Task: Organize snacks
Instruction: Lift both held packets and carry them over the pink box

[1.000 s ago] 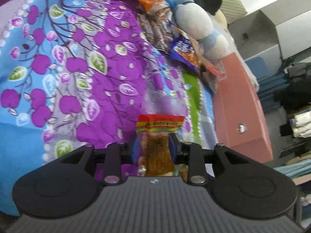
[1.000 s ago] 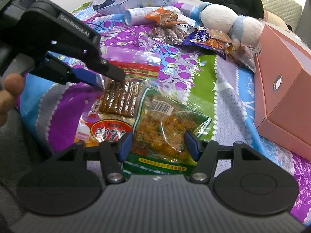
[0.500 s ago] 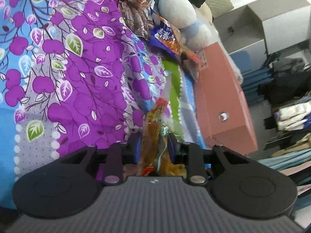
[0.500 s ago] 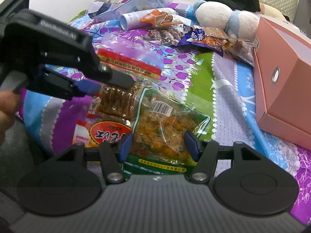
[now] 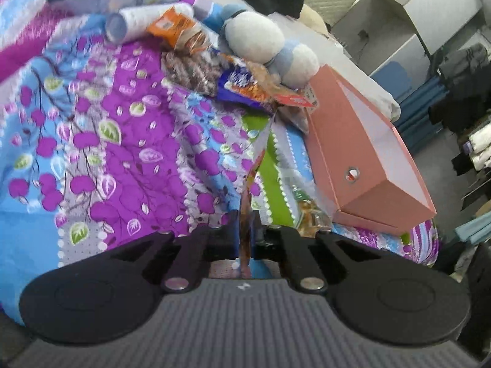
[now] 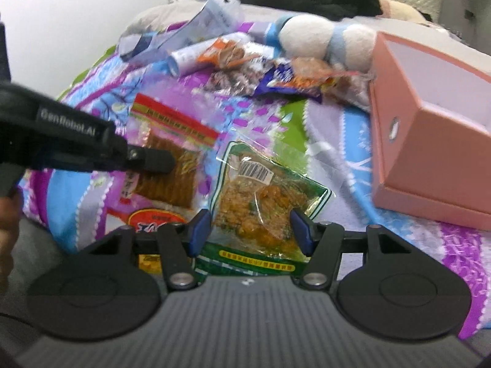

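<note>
My left gripper (image 5: 244,233) is closing on a red-banded snack packet (image 6: 172,150); my right gripper (image 6: 250,230) is gaping over the green packet (image 6: 264,202); pink box (image 6: 429,141) looking empty.

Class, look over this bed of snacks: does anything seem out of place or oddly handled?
A plush toy lies among the snack packets at the far end, and it is no snack. Also, the left gripper is closing on the red-topped packet, which hangs edge-on and creased between its jaws rather than flat.
</note>
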A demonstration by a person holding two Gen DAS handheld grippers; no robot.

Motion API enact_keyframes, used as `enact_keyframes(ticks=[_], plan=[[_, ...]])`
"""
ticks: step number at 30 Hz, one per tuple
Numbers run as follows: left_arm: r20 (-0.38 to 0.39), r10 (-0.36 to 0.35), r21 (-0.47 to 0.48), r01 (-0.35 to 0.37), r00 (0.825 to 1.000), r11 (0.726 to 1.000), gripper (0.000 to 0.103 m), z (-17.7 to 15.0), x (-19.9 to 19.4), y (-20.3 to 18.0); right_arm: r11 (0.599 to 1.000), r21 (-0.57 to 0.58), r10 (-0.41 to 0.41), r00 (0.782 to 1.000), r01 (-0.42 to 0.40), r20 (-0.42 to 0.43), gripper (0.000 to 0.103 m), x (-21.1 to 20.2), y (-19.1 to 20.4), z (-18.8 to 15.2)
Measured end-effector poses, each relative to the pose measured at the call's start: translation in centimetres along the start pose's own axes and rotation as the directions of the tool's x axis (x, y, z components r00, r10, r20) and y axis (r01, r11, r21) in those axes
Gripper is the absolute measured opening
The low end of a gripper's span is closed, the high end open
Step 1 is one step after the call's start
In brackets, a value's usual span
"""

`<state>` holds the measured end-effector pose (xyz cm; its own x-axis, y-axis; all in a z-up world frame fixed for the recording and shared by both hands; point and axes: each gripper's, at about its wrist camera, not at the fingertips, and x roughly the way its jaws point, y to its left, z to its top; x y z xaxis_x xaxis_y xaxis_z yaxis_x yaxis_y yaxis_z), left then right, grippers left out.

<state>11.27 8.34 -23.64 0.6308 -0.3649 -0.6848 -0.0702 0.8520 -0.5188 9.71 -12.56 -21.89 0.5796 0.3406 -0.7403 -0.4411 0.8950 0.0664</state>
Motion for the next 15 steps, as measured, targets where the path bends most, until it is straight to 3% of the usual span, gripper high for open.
enact_keyframes(ticks=[7,15], plan=[[0.031,0.037,0.037,-0.038,0.999,0.999,0.007,0.6,-2.2,-2.4,0.999,0.011,-0.034,0.998,0.034,0.056,0.059,-3.1,-0.6,1.5],[0.061,0.026,0.102,-0.032,0.998,0.994,0.007,1.1,-4.7,-6.2,0.996,0.046,-0.077,0.991,0.073,0.105,0.059,-6.6,-1.9,2.5]])
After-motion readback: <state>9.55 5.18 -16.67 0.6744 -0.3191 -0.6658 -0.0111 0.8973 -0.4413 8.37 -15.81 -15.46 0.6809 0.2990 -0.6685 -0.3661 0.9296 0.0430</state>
